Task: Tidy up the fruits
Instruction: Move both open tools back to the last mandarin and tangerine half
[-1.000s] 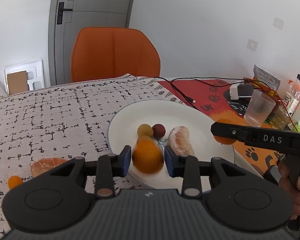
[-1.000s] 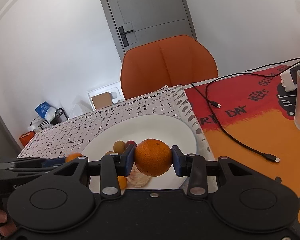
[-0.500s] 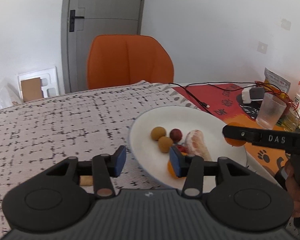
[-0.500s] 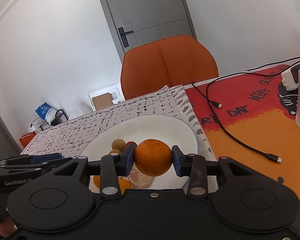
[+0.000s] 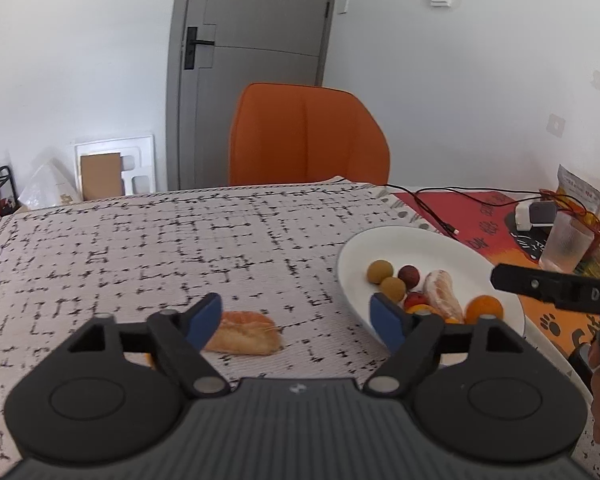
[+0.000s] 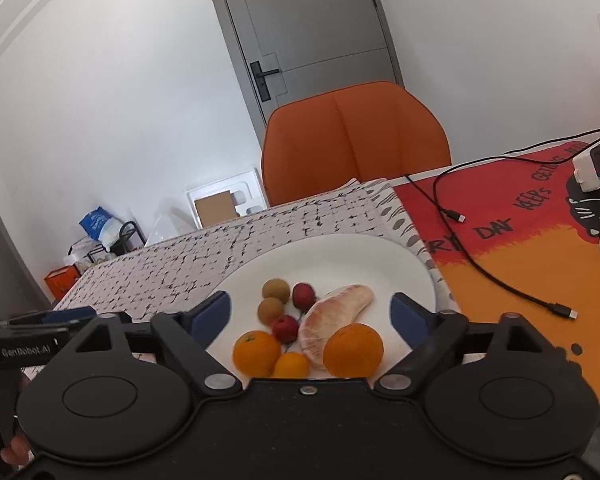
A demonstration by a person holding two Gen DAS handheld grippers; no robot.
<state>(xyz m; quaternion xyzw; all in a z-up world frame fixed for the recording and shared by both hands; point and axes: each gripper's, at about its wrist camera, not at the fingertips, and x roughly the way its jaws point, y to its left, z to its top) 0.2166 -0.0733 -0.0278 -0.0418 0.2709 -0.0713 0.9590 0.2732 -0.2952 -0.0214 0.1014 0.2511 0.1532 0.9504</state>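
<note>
The peeled segment (image 5: pixel 242 332) lay crosswise on the surface just ahead of the left hand-held gripper (image 5: pixel 296 318), the nearer one; its jaws, just opened, stood spread and empty.

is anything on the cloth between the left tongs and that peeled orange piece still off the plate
Nothing visible. The peeled orange piece lies on the patterned cloth just ahead of the open left tongs, beside their left finger, with only bare cloth around it.

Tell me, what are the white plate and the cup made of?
The plate looks like glazed ceramic: smooth, white, slightly shiny, though it could be plastic. The cup looks like clear ribbed glass or plastic: you can see through it.
</note>
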